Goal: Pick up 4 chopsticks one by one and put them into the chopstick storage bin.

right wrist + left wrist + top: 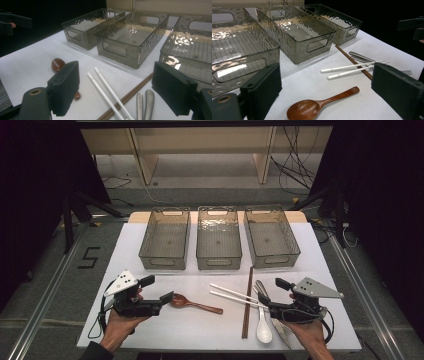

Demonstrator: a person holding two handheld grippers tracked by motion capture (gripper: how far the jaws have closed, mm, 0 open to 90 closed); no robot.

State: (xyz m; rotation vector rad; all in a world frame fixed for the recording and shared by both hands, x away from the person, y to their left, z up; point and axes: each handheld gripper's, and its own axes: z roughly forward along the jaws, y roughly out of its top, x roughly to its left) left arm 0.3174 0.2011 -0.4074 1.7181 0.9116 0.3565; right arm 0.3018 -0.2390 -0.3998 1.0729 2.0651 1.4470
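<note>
Jaws of both grippers are standing open, gripping nothing: left gripper [157, 289] facing the wooden spoon [192, 303], right gripper [272, 295] hovering over the white chopsticks [235, 295].

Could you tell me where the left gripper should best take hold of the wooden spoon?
Probably the handle, mid-length. The wooden spoon lies flat, its slim handle clear of the chopsticks; bring the open left gripper down from above, jaws across the handle.

Wooden spoon [192, 303] lies left of white chopsticks [234, 295], before three bins [218, 239].
</note>
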